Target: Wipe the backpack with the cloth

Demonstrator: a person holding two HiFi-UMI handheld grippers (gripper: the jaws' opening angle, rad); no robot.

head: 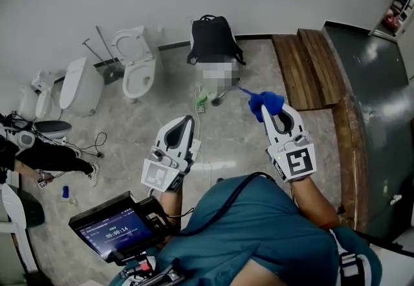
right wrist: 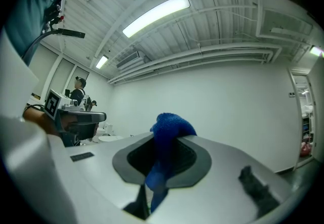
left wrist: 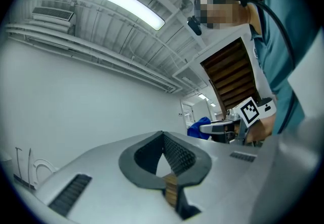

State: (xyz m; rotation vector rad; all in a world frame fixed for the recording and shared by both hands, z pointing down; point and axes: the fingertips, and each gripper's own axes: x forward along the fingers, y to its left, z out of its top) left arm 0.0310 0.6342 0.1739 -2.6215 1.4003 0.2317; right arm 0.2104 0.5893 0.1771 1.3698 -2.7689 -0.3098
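Note:
A black backpack (head: 211, 39) stands upright against the white wall at the far end of the floor. My right gripper (head: 272, 109) is shut on a blue cloth (head: 266, 102), which bunches out past its tip and hangs through the jaws (right wrist: 168, 127). My left gripper (head: 187, 119) is shut with nothing in it; its ridged pads (left wrist: 172, 151) meet at the tip. Both grippers are held up in front of me, well short of the backpack. Each gripper view looks up at the wall and ceiling, and neither shows the backpack. The left gripper view catches the right gripper (left wrist: 205, 128).
Two white toilets (head: 137, 62) (head: 81, 85) stand at the left by the wall. A wooden bench (head: 312, 68) lies at the right, next to a dark floor area. A green bottle (head: 203, 96) sits near the backpack. A tablet (head: 114, 231) hangs at my waist.

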